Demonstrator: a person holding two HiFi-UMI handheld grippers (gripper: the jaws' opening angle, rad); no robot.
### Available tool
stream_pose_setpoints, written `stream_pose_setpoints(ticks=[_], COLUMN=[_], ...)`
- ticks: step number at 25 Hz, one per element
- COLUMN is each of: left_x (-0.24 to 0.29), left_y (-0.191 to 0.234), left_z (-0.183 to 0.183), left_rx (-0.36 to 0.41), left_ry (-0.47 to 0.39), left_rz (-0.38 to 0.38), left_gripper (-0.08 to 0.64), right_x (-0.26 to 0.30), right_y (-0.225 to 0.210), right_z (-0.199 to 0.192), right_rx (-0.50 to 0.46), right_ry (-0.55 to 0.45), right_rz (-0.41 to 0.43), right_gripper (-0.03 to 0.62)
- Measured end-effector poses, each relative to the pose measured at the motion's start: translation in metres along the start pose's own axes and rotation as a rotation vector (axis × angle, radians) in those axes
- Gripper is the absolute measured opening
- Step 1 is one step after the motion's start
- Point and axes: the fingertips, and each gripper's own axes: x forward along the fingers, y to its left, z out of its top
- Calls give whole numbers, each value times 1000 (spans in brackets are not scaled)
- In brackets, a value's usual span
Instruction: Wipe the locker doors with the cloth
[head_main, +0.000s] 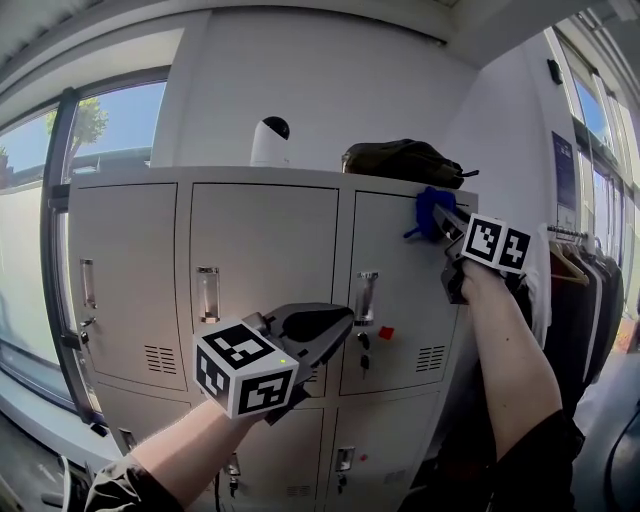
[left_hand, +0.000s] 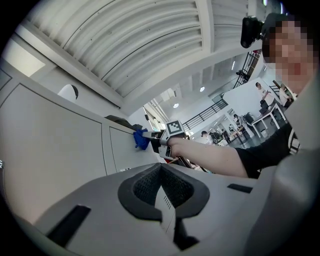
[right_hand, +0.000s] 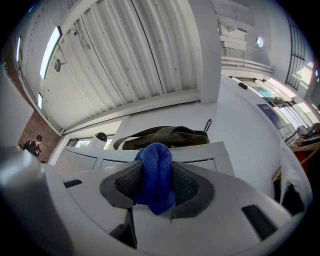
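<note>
A bank of grey lockers (head_main: 265, 270) fills the head view, with handled doors in two rows. My right gripper (head_main: 437, 215) is shut on a blue cloth (head_main: 430, 212) and holds it against the top right corner of the upper right door (head_main: 400, 290). In the right gripper view the blue cloth (right_hand: 156, 177) is bunched between the dark pads. My left gripper (head_main: 335, 330) hangs lower, in front of the middle door (head_main: 262, 270), shut with nothing in it. The left gripper view shows the blue cloth (left_hand: 141, 139) far off at the locker top.
On top of the lockers sit a white rounded device (head_main: 269, 142) and a dark green bag (head_main: 402, 160). Keys hang from the upper right door's lock (head_main: 364, 345). A window (head_main: 60, 250) is at the left; clothes on hangers (head_main: 585, 300) are at the right.
</note>
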Motion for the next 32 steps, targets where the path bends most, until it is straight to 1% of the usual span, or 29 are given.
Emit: stream_pose_setpoints(ticks=[8, 11, 13, 16, 20, 24, 28, 32], left_x=[19, 24, 27, 28, 24, 17, 6, -5], left_y=[-15, -15, -15, -12, -8, -4, -2, 1], left_z=[-3, -9, -13, -17, -20, -19, -18, -18], left_rx=[-1, -12, -19, -28, -35, -33, -30, -30], left_ry=[-4, 3, 7, 11, 15, 18, 21, 27], left_rz=[-29, -31, -30, -24, -8, 9, 25, 40], left_gripper=[6, 8, 8, 8, 8, 8, 6, 6], right_x=[-27, -34, -38, -39, -32, -20, -8, 0], right_y=[-81, -96, -95, -68, 0, 65, 114, 144], right_z=[2, 2, 2, 2, -5, -14, -24, -37], right_rx=[21, 24, 28, 21, -16, -17, -9, -13], right_ry=[3, 7, 2, -13, -10, -6, 1, 14], right_rz=[-129, -149, -141, -75, 67, 188, 271, 311], right_gripper=[155, 153, 154, 153, 153, 153, 155, 153])
